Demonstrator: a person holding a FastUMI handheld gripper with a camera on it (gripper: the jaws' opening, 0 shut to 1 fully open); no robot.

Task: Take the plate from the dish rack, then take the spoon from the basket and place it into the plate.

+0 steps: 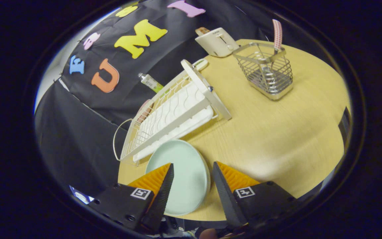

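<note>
Tool [192,176] is standing open, fingers apart over the pale green plate [186,172], which is lying on the worktop [277,132] beside the dish rack [171,116].

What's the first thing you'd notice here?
The mint plate lies on the table between the gripper's open orange fingers. Just beyond it stands the white dish rack, and farther off a wire basket holds a checked-handled spoon, beside a toaster.
</note>
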